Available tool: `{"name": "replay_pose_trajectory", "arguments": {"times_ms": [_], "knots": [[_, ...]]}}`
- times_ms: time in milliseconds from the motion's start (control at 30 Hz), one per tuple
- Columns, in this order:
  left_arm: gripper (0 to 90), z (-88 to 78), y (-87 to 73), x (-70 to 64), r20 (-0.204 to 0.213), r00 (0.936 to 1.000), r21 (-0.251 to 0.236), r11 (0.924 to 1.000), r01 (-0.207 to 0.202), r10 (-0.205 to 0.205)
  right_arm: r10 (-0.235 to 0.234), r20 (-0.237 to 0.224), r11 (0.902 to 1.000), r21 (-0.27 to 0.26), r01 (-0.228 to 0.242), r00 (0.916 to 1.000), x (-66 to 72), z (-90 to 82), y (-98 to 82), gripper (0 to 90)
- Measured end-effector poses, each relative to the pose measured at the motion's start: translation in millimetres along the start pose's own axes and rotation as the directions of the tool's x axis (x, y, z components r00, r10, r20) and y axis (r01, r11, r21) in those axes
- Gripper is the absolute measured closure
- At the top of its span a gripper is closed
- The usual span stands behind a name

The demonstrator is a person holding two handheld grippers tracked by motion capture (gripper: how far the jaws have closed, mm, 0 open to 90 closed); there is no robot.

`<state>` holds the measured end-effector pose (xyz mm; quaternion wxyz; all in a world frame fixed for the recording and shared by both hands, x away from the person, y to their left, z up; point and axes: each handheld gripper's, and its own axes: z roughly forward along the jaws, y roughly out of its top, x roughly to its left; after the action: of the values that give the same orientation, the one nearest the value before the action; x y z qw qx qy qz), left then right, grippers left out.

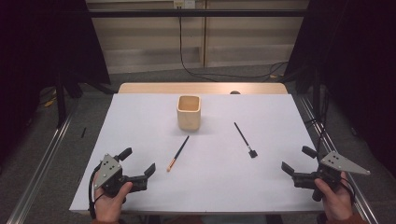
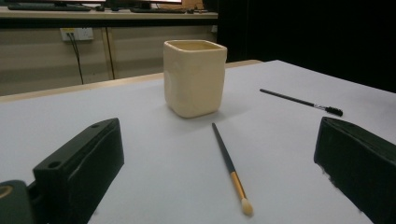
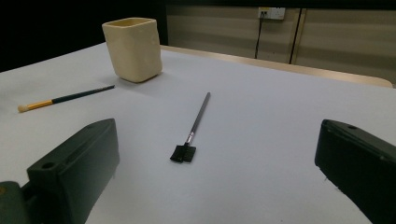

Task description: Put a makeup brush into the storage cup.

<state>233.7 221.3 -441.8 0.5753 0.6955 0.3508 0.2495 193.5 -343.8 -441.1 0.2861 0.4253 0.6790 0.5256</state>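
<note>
Two flat brushes (image 1: 178, 153) (image 1: 245, 139), tips toward the wide-open, empty hand-held grippers (image 1: 138, 163) (image 1: 296, 161), handles toward cup (image 1: 189, 113).

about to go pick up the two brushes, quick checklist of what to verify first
1. Left gripper fingers open, nothing held: ok.
2. Right gripper fingers open, nothing held: ok.
3. Orange-tipped brush lies flat on the table, apart from the cup: ok.
4. Black comb brush lies flat, nothing on it: ok.
5. Cream cup upright, mouth up: ok.
6. Cup empty inside: cannot tell.
</note>
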Motion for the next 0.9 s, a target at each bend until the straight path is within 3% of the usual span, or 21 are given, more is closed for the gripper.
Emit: {"name": "replay_pose_trajectory", "arguments": {"times_ms": [200,300,467,900], "knots": [[1.8,-1.1,-1.5,2.0,-0.008,0.9999,0.011,0.9999,0.009,-0.009,-0.026,0.009,0.9996,0.008,0.026,0.9996,1.1,2.2,1.2,0.0],[1.7,-3.6,-1.8,2.5,-0.012,0.9996,0.010,0.9996,0.026,-0.026,-0.008,0.019,0.9999,0.008,0.008,0.9998,0.0,1.7,1.3,0.1],[1.7,-4.4,1.0,-2.4,0.021,0.9997,0.005,0.9999,-0.010,0.010,-0.025,-0.006,0.9997,-0.001,0.025,0.9997,2.1,1.9,2.7,0.0],[1.7,2.5,7.0,-7.1,0.042,0.9991,0.004,1.0000,0.008,-0.008,-0.009,-0.005,0.9999,-0.015,0.009,0.9999,1.6,-0.9,2.9,0.0]]}}
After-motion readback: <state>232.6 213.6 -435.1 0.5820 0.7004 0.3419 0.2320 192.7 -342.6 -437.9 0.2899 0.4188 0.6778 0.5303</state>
